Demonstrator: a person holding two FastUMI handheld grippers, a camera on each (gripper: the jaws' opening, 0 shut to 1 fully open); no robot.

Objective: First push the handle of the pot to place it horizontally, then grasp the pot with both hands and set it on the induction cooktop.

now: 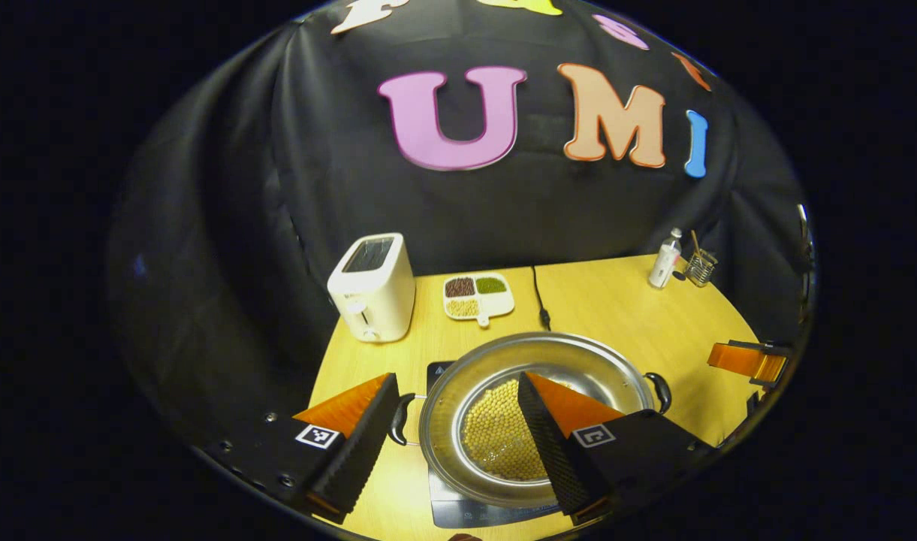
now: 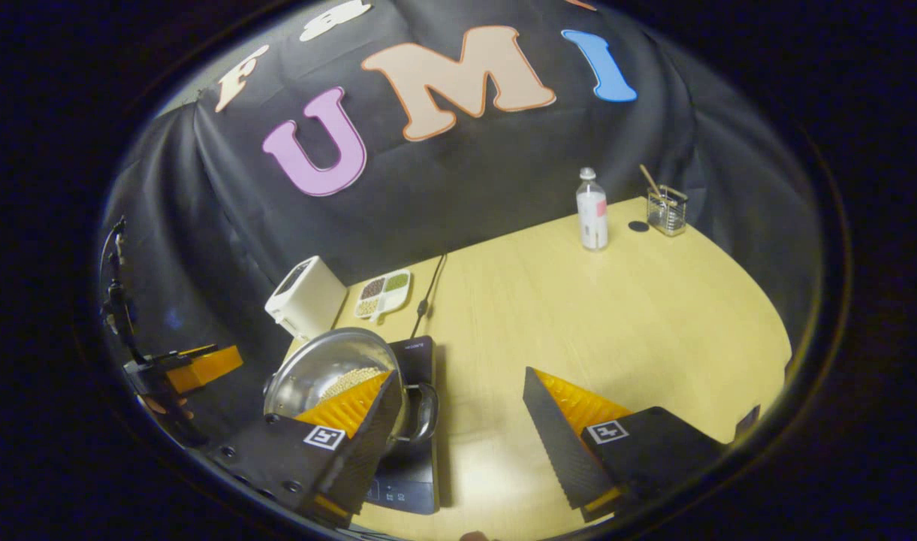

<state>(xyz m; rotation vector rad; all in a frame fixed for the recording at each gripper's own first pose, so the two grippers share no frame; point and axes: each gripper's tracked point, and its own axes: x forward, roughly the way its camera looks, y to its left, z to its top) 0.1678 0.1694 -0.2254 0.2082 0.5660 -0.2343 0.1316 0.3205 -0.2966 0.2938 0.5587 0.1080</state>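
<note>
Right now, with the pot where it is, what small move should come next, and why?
Probably draw the left hand-held gripper and right hand-held gripper back. Both are open, pressing on nothing, and the pot already sits on the induction cooktop.

Left tongs [image 1: 458, 424]: wedge-shaped fingers, ribbed inner faces, square coded marker on each, screws in base. Right tongs [image 2: 458, 428]: same build.

The right gripper [image 2: 458, 406] has its fingers spread wide over the table [image 2: 578, 315]. Its left finger overlaps the pot [image 2: 323, 368], which sits on the cooktop [image 2: 413, 466]. A toaster [image 2: 306, 306] and bottle [image 2: 592, 210] stand farther ahead.
</note>
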